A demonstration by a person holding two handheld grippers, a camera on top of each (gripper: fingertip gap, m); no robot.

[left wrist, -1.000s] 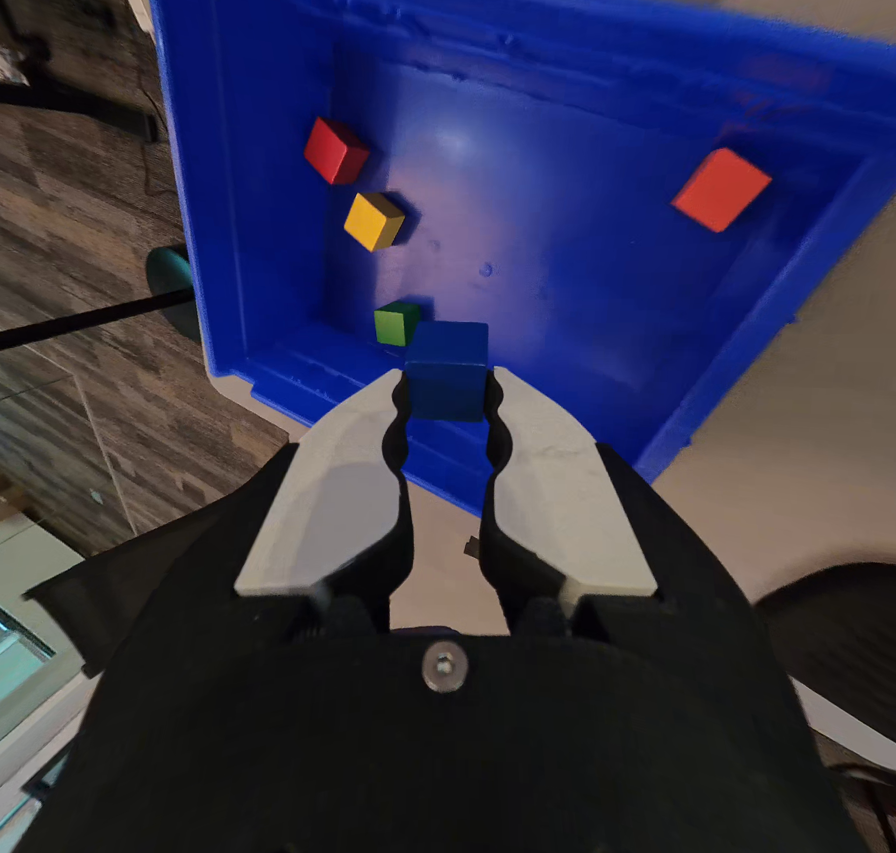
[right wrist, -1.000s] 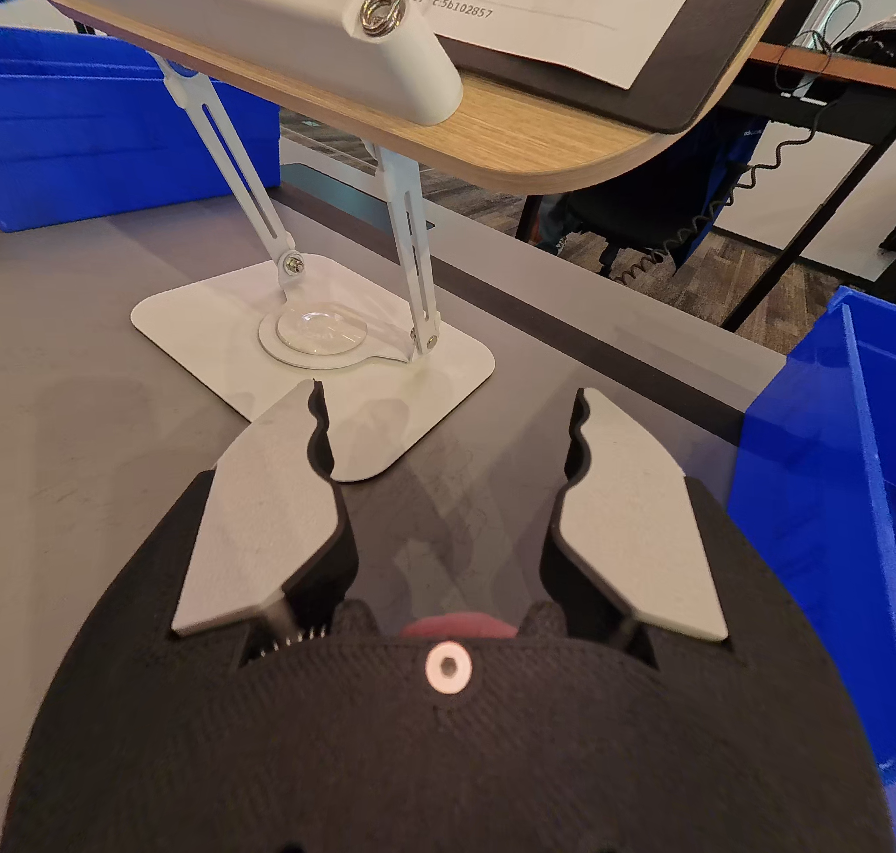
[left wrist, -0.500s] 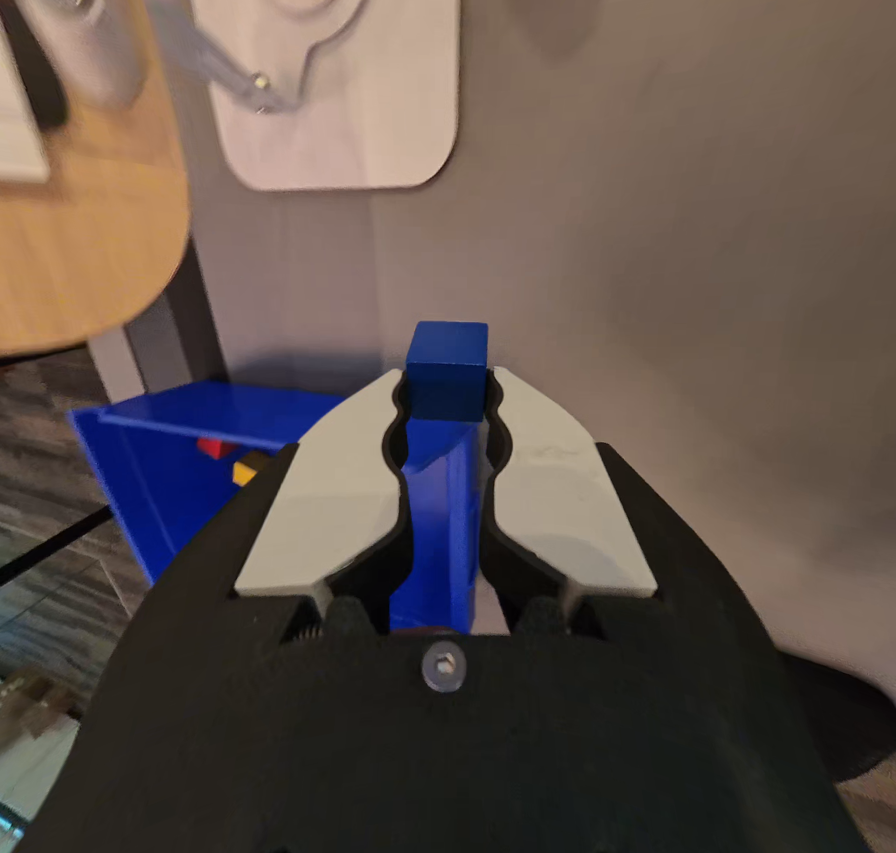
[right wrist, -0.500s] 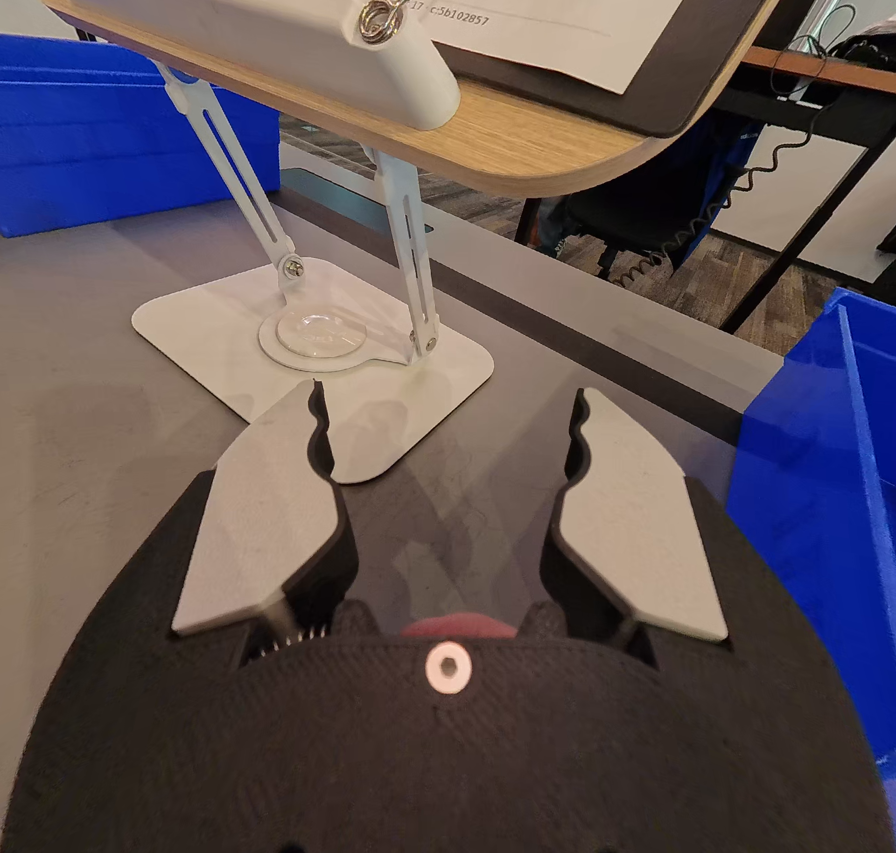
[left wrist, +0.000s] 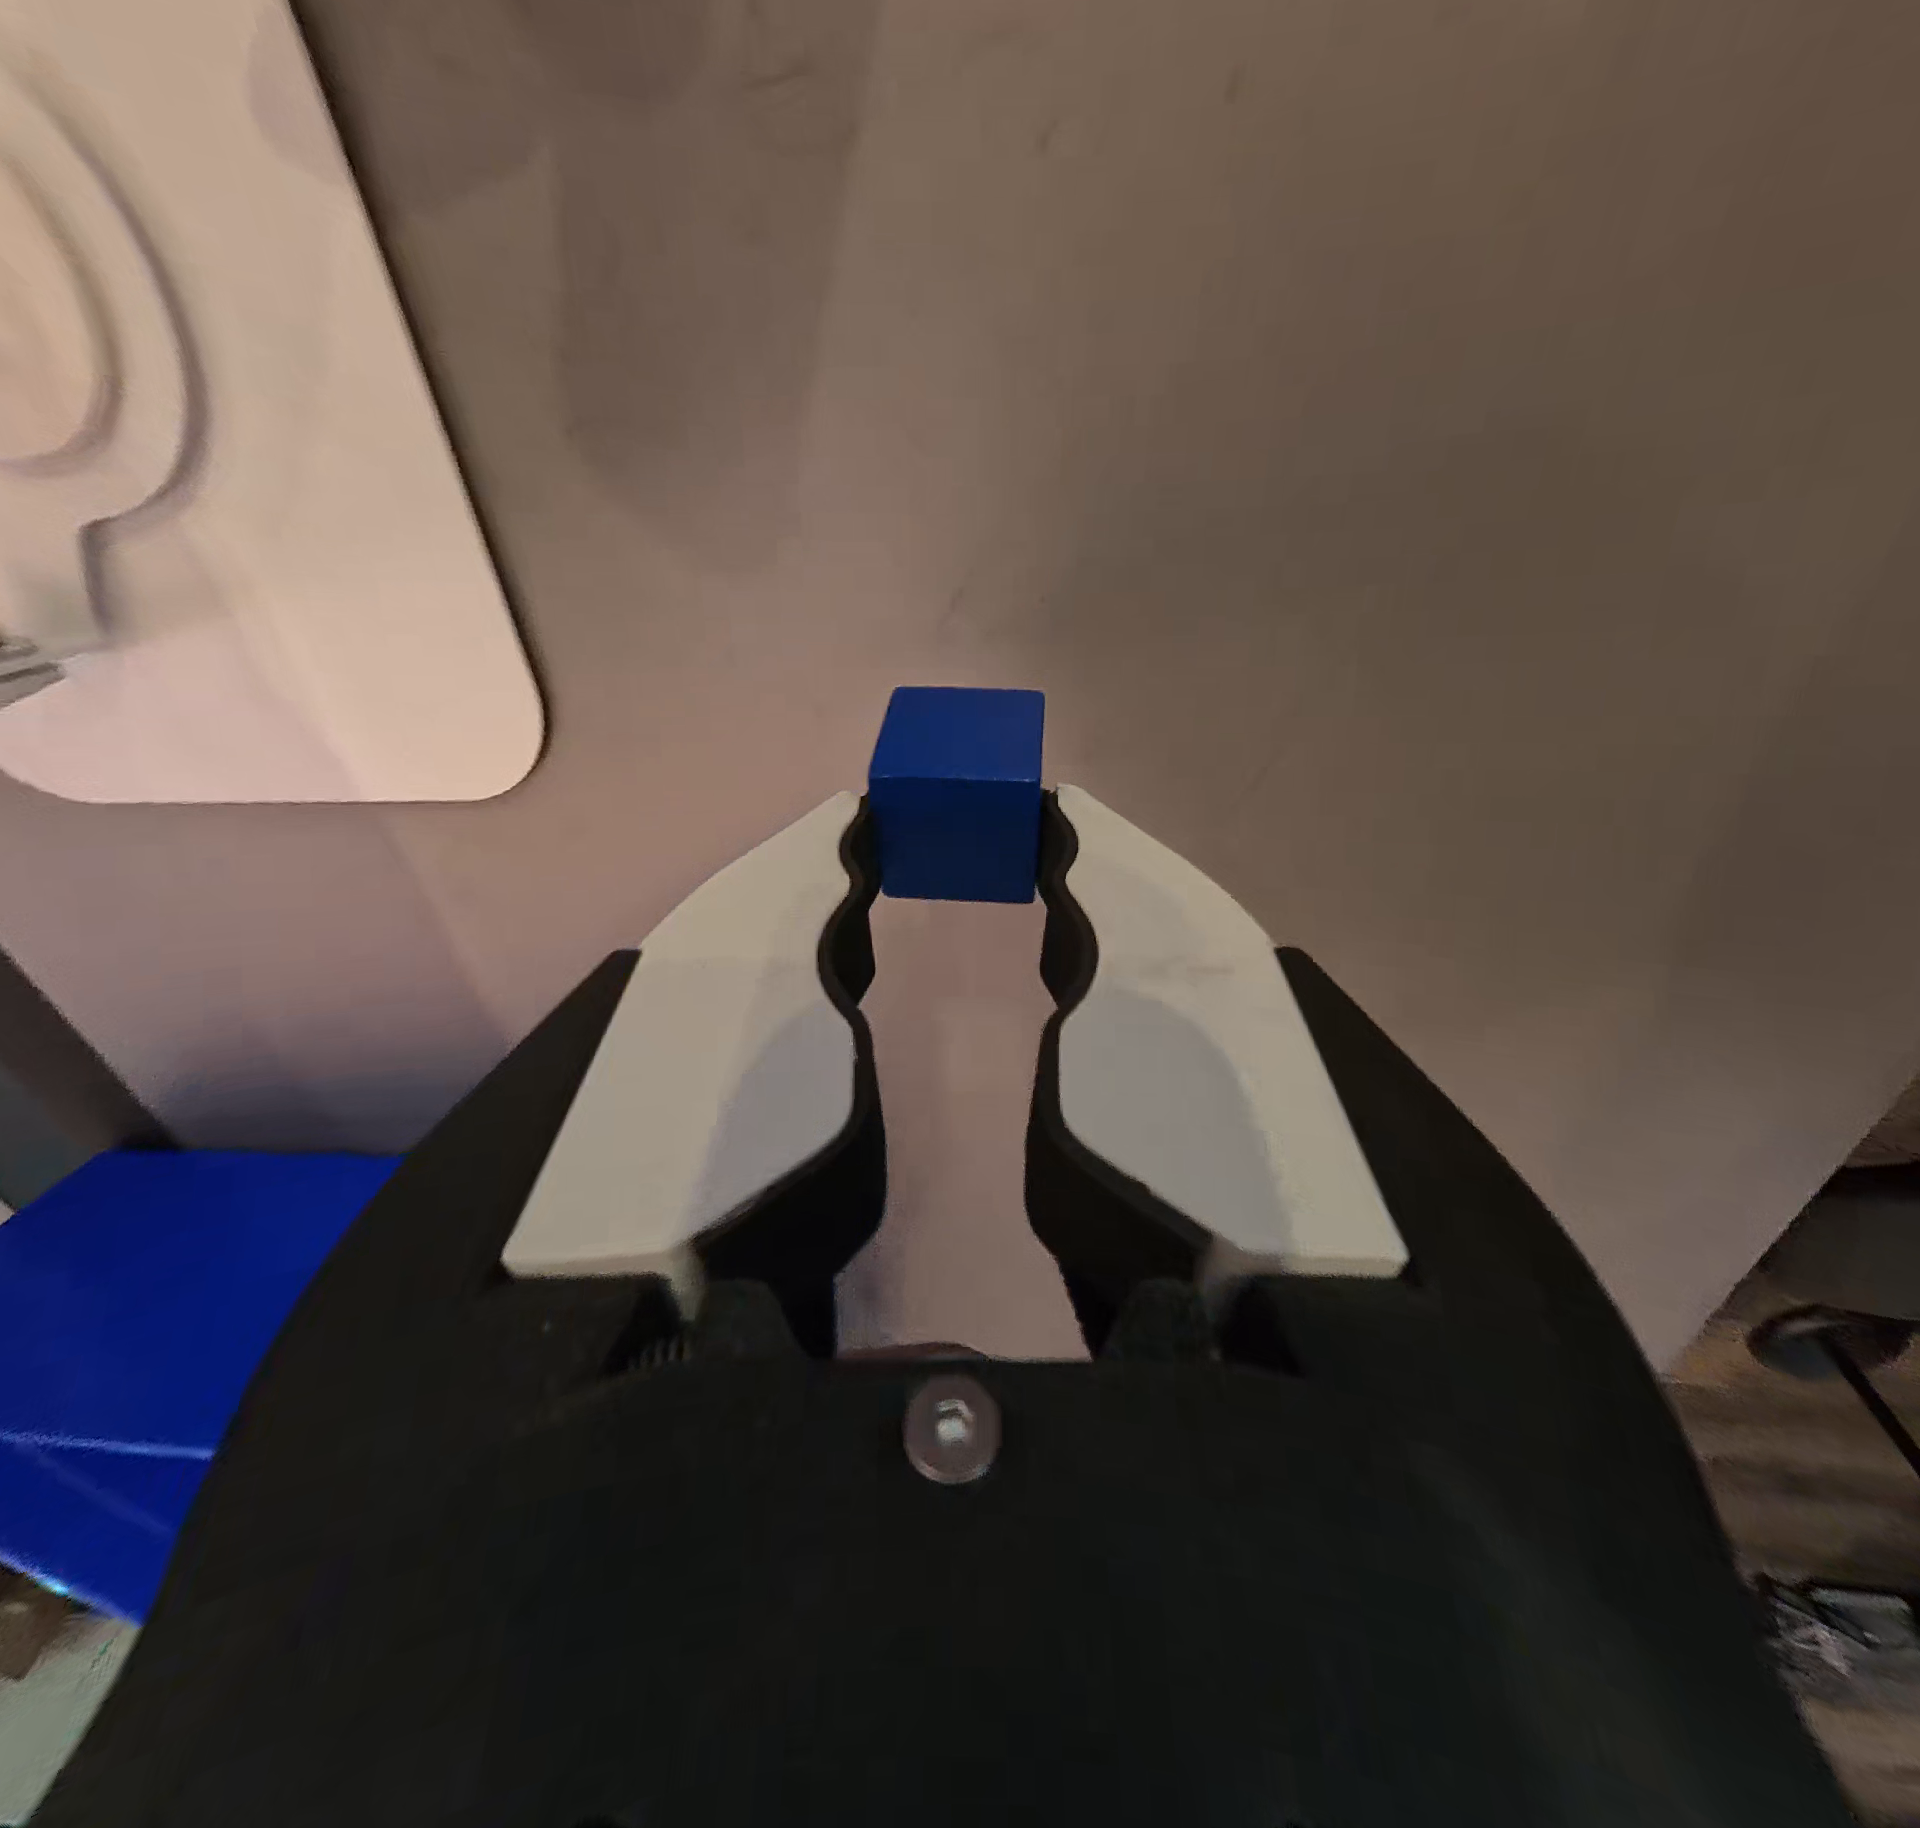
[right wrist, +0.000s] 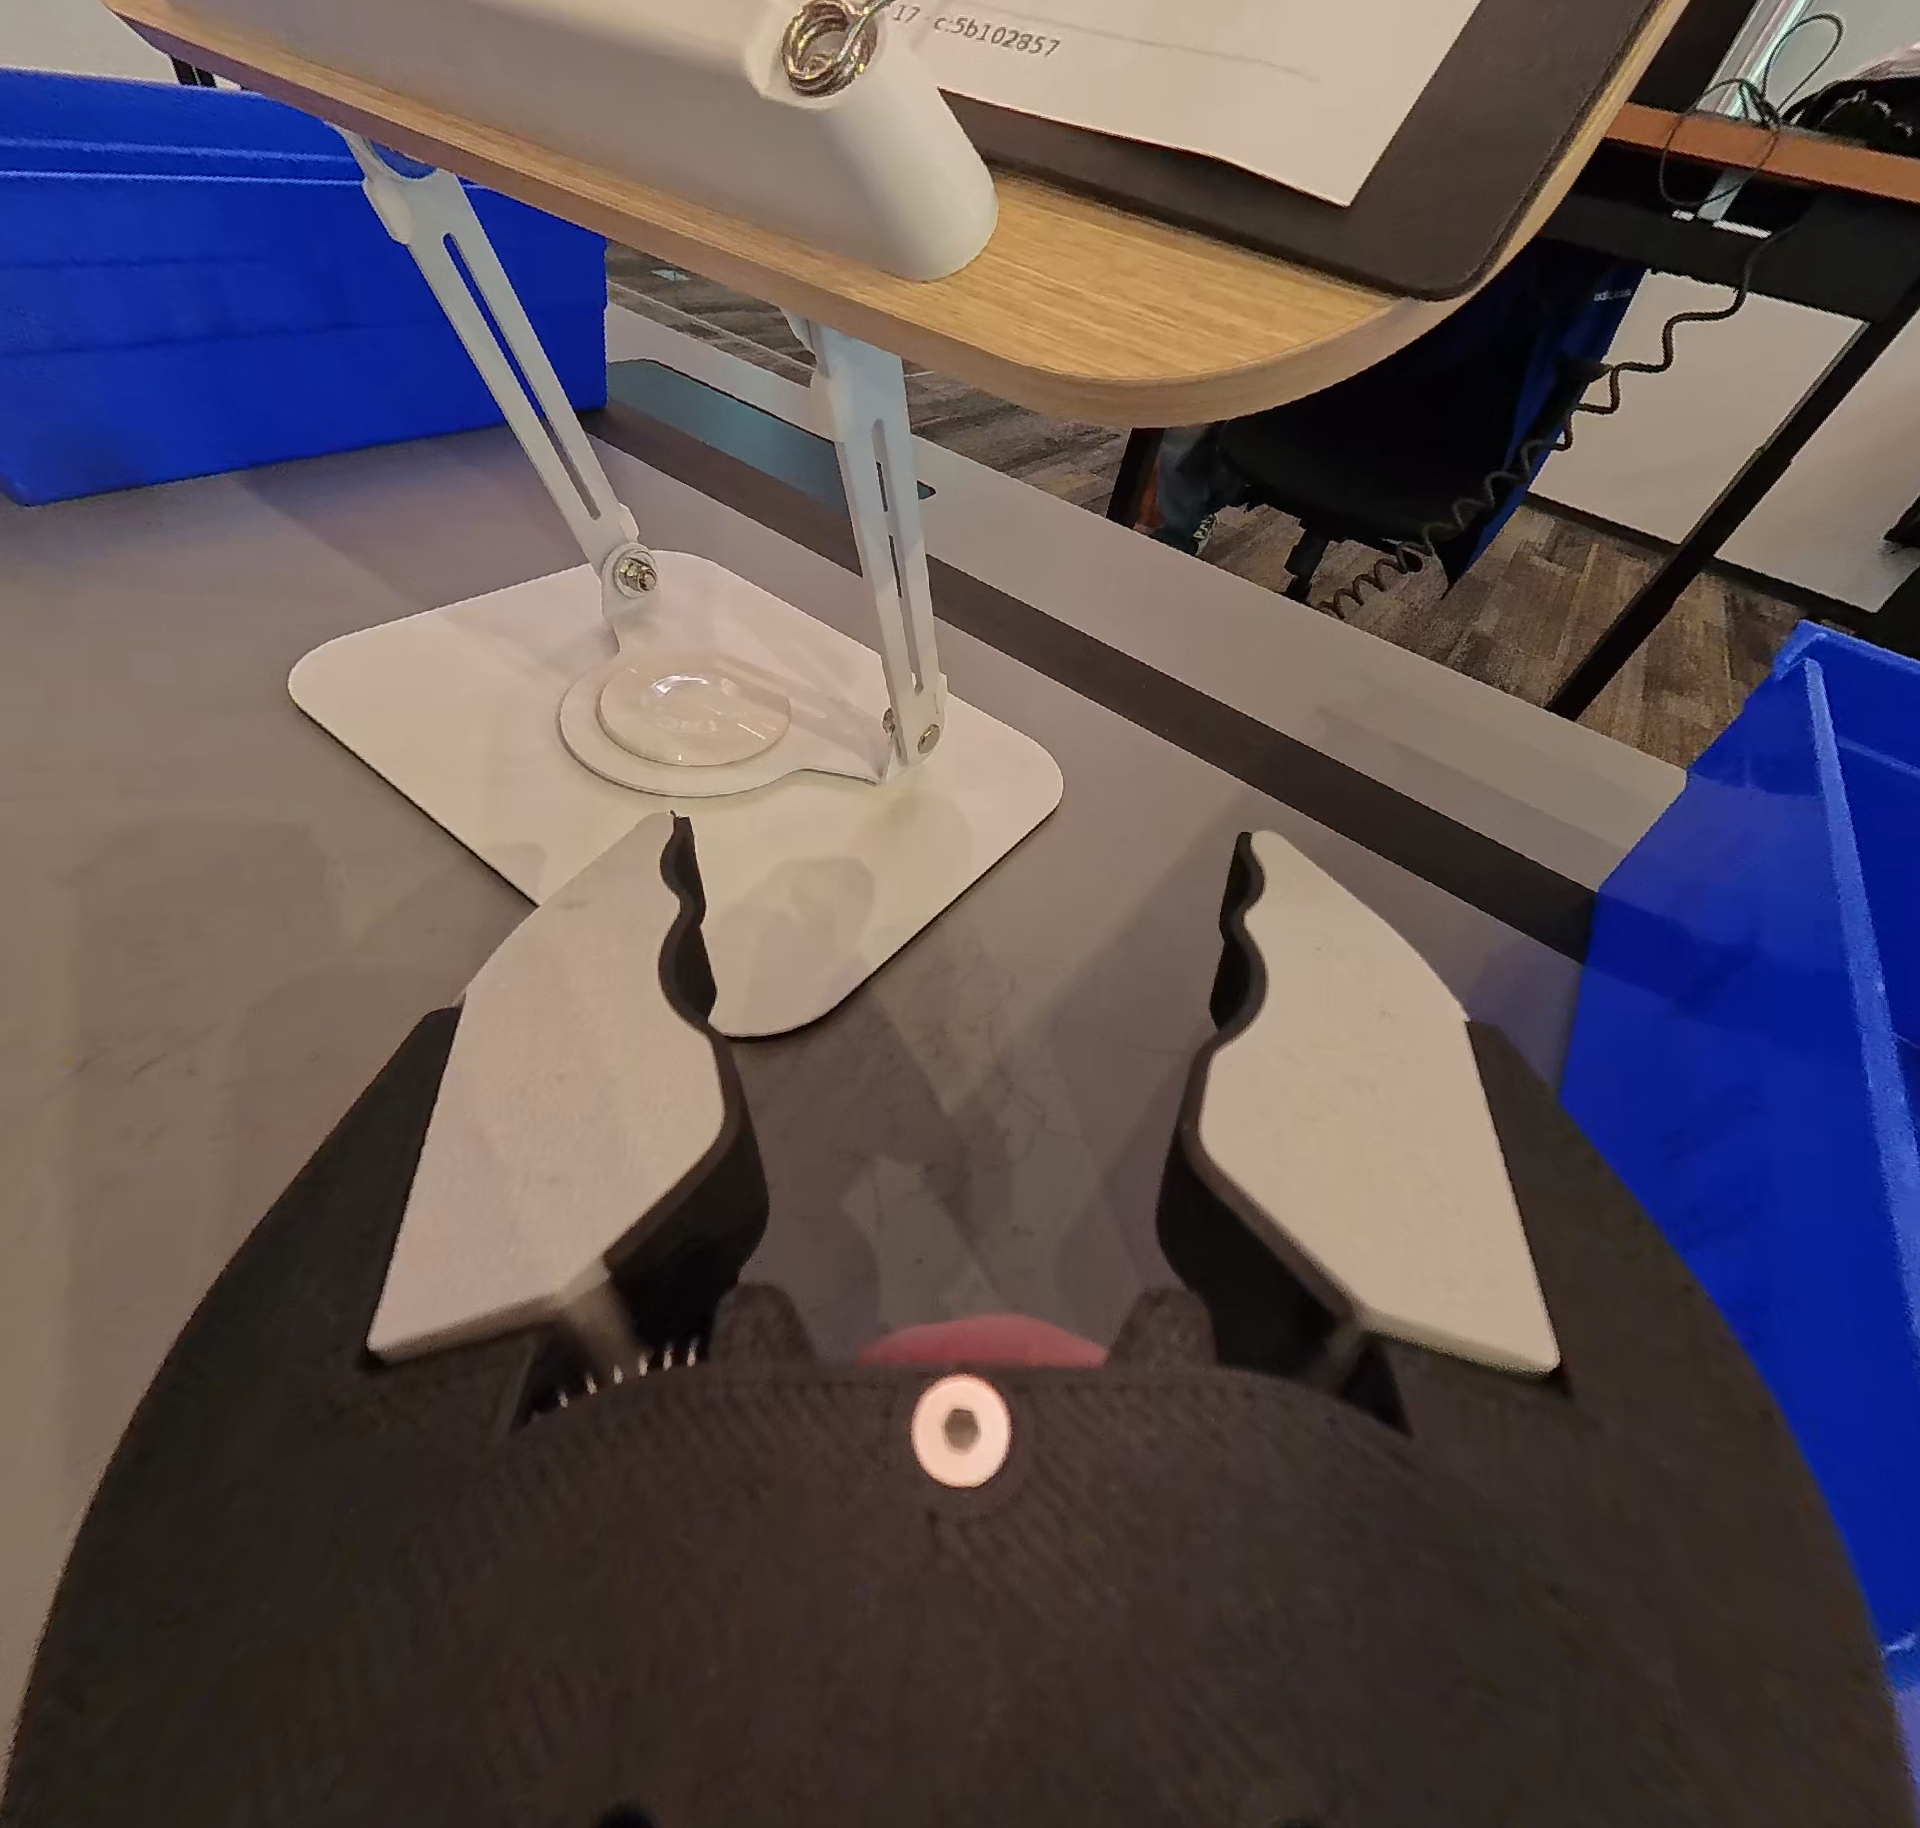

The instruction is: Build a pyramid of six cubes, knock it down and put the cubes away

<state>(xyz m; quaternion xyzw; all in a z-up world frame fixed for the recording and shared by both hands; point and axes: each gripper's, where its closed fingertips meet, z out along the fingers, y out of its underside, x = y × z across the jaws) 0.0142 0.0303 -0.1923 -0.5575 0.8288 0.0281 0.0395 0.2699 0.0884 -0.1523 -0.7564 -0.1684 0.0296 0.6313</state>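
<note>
My left gripper [left wrist: 956, 833] is shut on a blue cube [left wrist: 956, 791] held at its fingertips above the grey table [left wrist: 1299, 376]. A corner of the blue bin [left wrist: 156, 1290] shows at the lower left of the left wrist view; its inside is hidden. My right gripper [right wrist: 961, 864] is open and empty, low over the grey table [right wrist: 208, 895], pointing at the white stand base. No other cubes show in either view.
A white stand base [right wrist: 675, 729] with two slotted legs carries a wooden board [right wrist: 1091, 324] with a clipboard over the table; it also shows in the left wrist view [left wrist: 260, 531]. Blue bins stand at the far left [right wrist: 260, 303] and at the right [right wrist: 1766, 999].
My left gripper carried the blue cube out of the blue bin and over the grey table, beside the stand base. The right gripper stayed almost still.
</note>
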